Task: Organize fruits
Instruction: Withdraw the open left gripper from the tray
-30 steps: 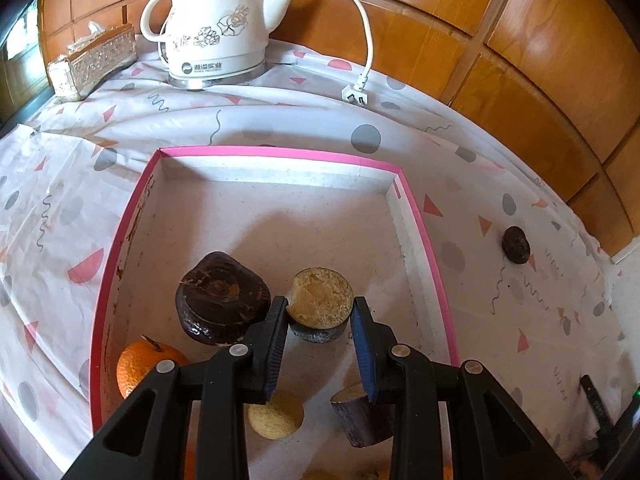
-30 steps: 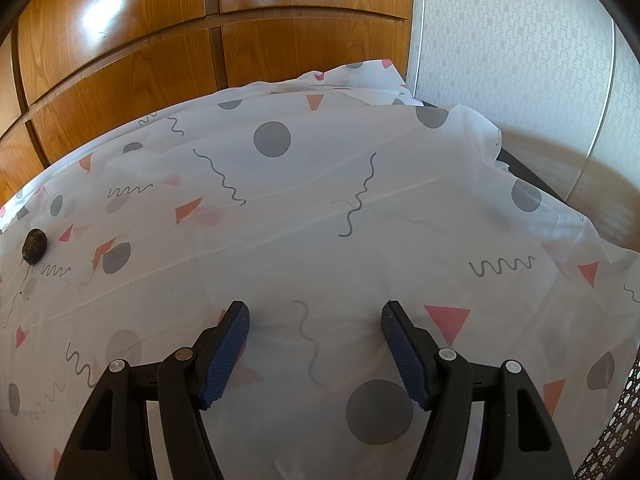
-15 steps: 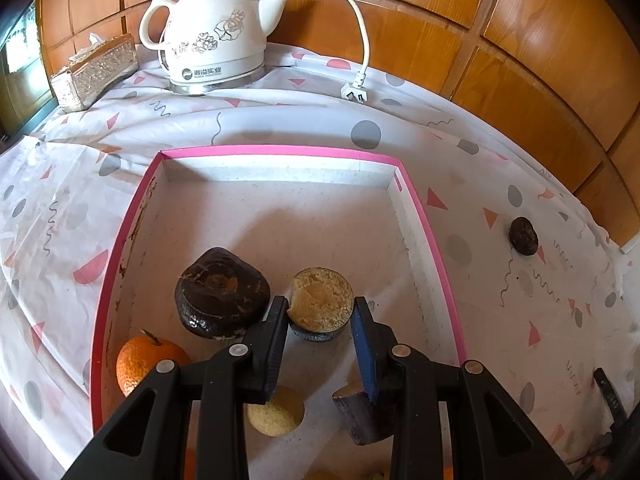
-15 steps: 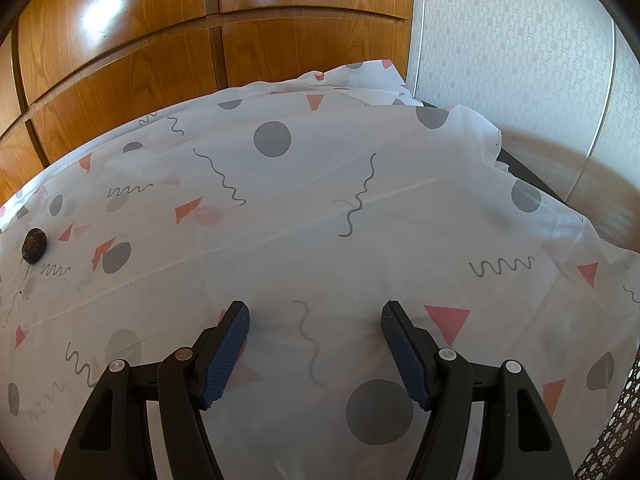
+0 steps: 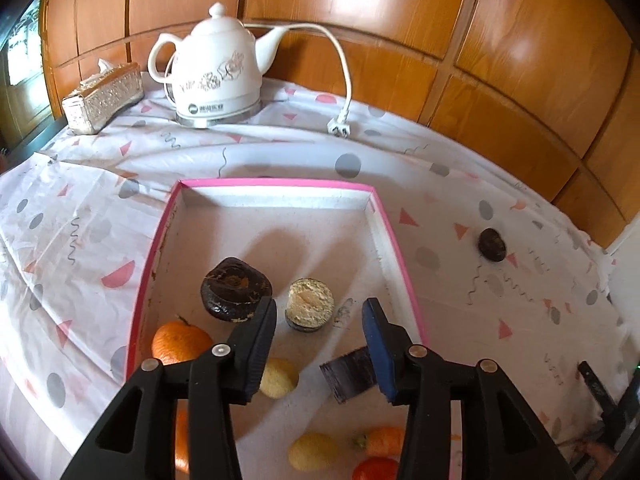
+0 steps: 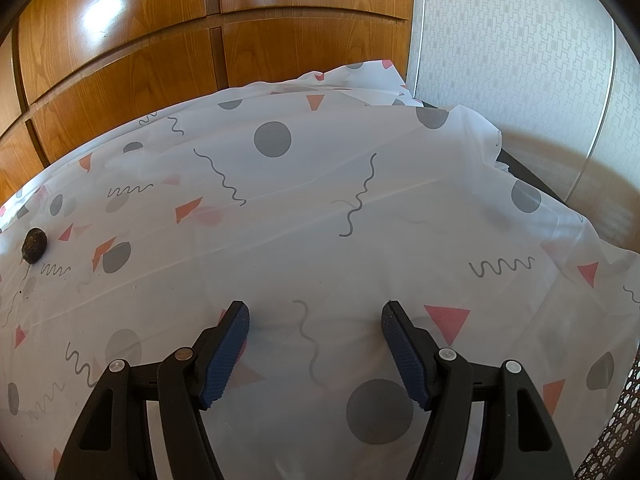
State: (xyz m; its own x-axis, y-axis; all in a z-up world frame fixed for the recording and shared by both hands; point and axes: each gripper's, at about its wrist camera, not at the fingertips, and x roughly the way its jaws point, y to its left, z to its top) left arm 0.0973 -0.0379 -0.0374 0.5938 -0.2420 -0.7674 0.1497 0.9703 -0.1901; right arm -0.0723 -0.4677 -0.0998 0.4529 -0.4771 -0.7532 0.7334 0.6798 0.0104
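Pink-rimmed tray [image 5: 394,236], ahead of and below the left gripper [image 5: 319,330], holding the sorted fruit. Left gripper: jaws opening, nothing between them; a cut dark fruit [image 5: 309,309] stands just beyond its tips. Right gripper [image 6: 315,330]: jaws wide apart, empty. A small dark fruit [image 5: 492,244], possibly dried, lies outside the tray, forward-right of the left gripper and far left of the right, which appears nearer.

A room in a home, set up for daily use.

Varnished wood panels [image 5: 500,60] line the wall, with patterned wallpaper [image 6: 520,40] beside them. At the far edge of the surface, on a printed tablecloth [image 6: 320,220], stand a white electric kettle [image 5: 218,70] with its cord unplugged and a decorated tissue box [image 5: 102,98].
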